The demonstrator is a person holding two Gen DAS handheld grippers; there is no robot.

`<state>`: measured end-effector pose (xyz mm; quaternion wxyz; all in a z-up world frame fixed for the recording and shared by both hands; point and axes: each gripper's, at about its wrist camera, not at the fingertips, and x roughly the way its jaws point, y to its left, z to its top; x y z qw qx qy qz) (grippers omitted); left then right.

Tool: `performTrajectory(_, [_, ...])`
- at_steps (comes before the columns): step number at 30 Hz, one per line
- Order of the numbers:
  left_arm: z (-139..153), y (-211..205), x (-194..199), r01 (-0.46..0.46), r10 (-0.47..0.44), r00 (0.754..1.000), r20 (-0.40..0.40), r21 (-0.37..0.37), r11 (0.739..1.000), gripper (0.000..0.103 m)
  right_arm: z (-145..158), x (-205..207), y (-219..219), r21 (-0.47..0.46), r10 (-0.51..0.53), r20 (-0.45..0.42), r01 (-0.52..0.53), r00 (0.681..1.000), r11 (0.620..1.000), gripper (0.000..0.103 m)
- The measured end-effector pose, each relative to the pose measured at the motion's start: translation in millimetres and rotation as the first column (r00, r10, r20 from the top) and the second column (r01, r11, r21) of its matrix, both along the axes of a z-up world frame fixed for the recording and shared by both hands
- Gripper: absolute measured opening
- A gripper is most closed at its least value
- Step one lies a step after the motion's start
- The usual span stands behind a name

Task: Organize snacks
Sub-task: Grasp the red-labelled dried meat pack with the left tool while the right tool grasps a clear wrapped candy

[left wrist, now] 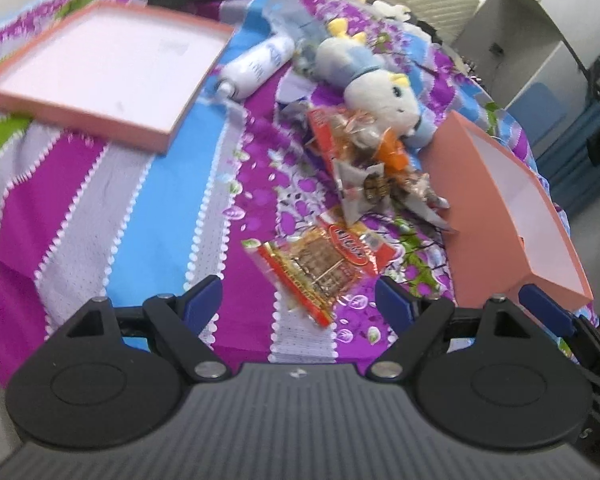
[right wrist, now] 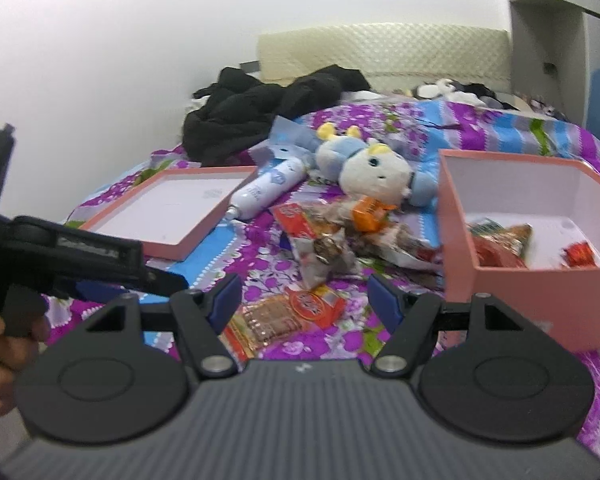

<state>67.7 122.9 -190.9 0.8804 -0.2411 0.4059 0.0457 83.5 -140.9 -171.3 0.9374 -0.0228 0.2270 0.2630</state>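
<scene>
Purple, blue, grey and green striped fabric with a floral band covers the bed [left wrist: 172,200], which serves as the work surface. A white wall and a cream quilted headboard [right wrist: 384,52] close off the far end, with crumpled black clothing [right wrist: 260,108] below them.

The pink box [right wrist: 516,292] is rigid card with a white interior; its shallow lid [left wrist: 100,68] lies well apart, open side up. Between them lie crinkled foil snack packets [left wrist: 364,160], a soft plush toy [left wrist: 376,80] and a smooth white tube [left wrist: 256,66]. One red-and-gold wafer packet [left wrist: 320,268] lies flat just ahead of the fingertips.

The left gripper [left wrist: 300,304] stands open with nothing between its blue pads; the right gripper [right wrist: 304,300] is likewise open and empty.

Only the right wrist view shows the box contents: several packets [right wrist: 500,244] already inside. It also shows the person's hand [right wrist: 0,344] on the left tool.
</scene>
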Motion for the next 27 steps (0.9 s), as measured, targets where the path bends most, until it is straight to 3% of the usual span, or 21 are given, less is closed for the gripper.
performTrajectory(4, [-15,6,18,0.021,-0.021,1.0,0.006,-0.019,1.0,0.085,-12,19,11,-0.023,0.016,0.014,-0.016,1.0,1.0,0.071])
performTrajectory(6, [-18,6,30,0.034,-0.034,0.999,-0.013,0.002,0.999,0.085,-17,33,14,-0.033,0.005,0.006,-0.005,1.0,0.999,0.071])
performTrajectory(10, [-19,-2,57,0.145,-0.144,0.989,-0.019,0.084,0.986,0.085,-20,64,13,0.004,-0.011,-0.04,0.011,0.999,1.0,0.071])
performTrajectory(14, [-24,-12,80,0.252,-0.25,0.968,-0.033,0.126,0.96,0.086,-23,92,22,0.013,0.0,-0.069,0.001,0.998,1.0,0.07])
performTrajectory(16, [-30,-14,90,0.313,-0.31,0.95,-0.043,0.107,0.944,0.086,-27,107,26,0.022,0.005,-0.104,-0.003,0.995,1.0,0.07])
performTrajectory(23, [-55,-27,110,0.412,-0.403,0.911,-0.093,0.134,0.901,0.086,-36,149,40,0.049,0.032,-0.188,-0.023,0.982,0.999,0.07])
performTrajectory(27, [-65,-40,116,0.504,-0.487,0.864,-0.13,0.178,0.845,0.086,-52,175,46,0.033,0.037,-0.283,-0.029,0.958,0.999,0.07])
